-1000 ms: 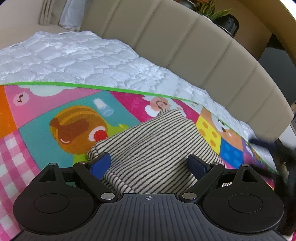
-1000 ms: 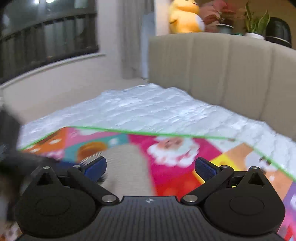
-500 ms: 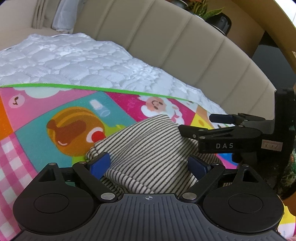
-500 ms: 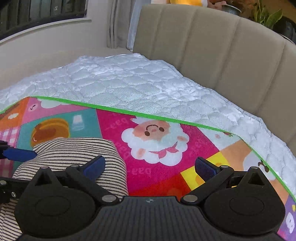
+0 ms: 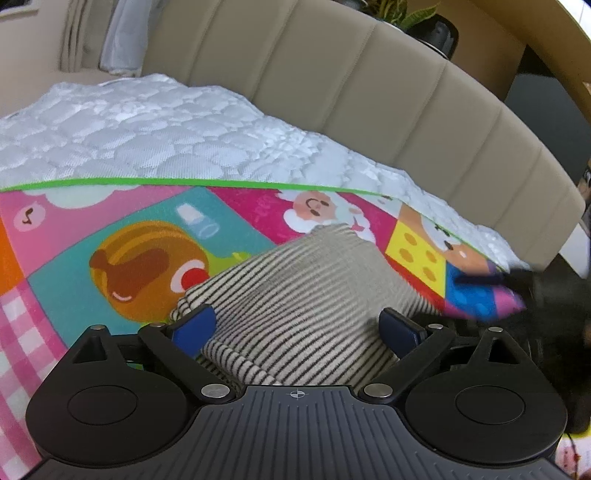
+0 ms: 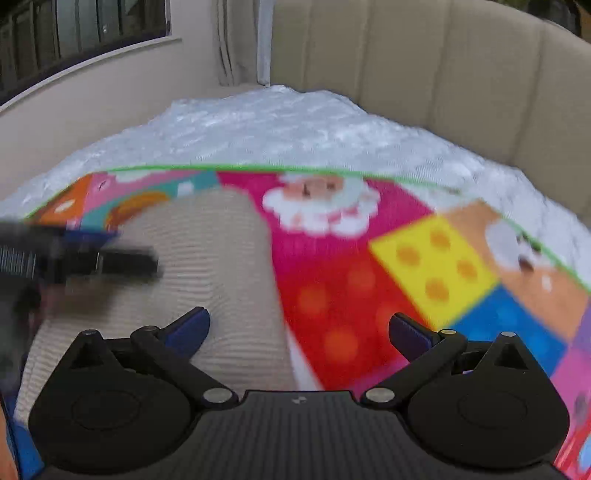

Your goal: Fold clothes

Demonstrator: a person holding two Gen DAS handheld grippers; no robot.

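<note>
A folded black-and-white striped garment (image 5: 295, 295) lies on a colourful cartoon play mat (image 5: 110, 229) on the bed. My left gripper (image 5: 295, 328) is open, its blue fingertips (image 5: 192, 326) standing on either side of the garment's near end, low over it. My right gripper (image 6: 299, 326) is open and empty, over the mat at the garment's right edge; the garment (image 6: 207, 266) looks blurred there. The left gripper (image 6: 74, 254) shows as a dark blur at the left of the right wrist view. The right gripper (image 5: 517, 284) shows as a dark blur at the right of the left wrist view.
A white quilted mattress cover (image 5: 147, 133) lies beyond the mat's green edge. A beige padded headboard (image 5: 369, 92) curves behind the bed. Potted plants (image 5: 402, 14) stand on top of it. A window and curtain (image 6: 236, 37) are at the far left.
The right gripper has pulled away from over the garment to the right and is in fast motion. The left gripper has stayed open over the garment's near end.
</note>
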